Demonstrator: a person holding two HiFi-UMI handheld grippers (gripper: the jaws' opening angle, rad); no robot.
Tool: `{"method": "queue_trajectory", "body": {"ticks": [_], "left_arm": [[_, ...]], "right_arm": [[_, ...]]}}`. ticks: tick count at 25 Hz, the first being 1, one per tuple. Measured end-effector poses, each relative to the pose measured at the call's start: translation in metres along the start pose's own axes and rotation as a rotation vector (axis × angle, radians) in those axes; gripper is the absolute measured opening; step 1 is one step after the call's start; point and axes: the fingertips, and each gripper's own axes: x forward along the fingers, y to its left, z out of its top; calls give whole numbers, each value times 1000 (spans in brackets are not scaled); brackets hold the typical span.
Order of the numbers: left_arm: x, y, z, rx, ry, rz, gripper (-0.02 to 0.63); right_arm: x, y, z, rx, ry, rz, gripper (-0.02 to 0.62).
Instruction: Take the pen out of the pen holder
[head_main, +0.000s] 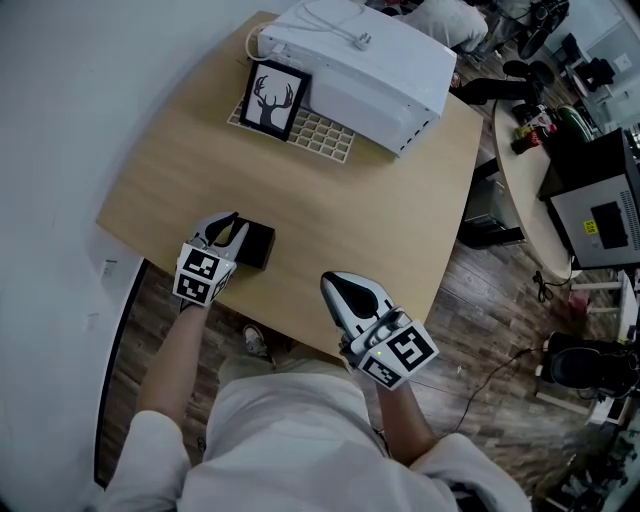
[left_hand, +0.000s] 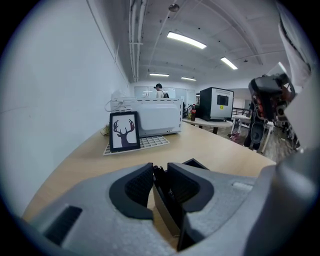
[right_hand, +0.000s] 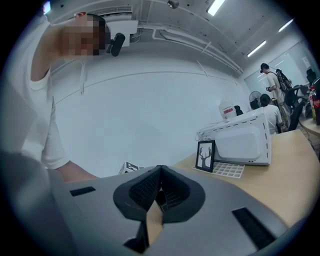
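A small black pen holder (head_main: 258, 245) stands near the front left edge of the wooden table (head_main: 330, 200). My left gripper (head_main: 231, 229) is right at its left side, pointing down over it. In the left gripper view the holder (left_hand: 169, 215) sits under the jaws, and a thin black pen (left_hand: 158, 176) rises from it into the narrow gap, where the pads of my left gripper (left_hand: 160, 172) press on it. My right gripper (head_main: 341, 288) hangs over the table's front edge, apart from the holder. It is shut (right_hand: 160, 172) with nothing between its pads.
At the back of the table stand a white boxy appliance (head_main: 360, 65), a framed deer picture (head_main: 273, 98) and a white grid mat (head_main: 322, 136). A round side table (head_main: 520, 190) with clutter and a printer (head_main: 600, 210) stand to the right.
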Motion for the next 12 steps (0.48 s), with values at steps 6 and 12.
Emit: {"method": "queue_trajectory", "body": {"ticks": [6,12], "left_arm": [[-4,-1,2,-41,-35,8,85],[-9,0,5,-100,-88,2,64]], "right_arm": [[1,-4,1,6,-2,-6,2],[7,-3,3,8,-8,0,2]]}}
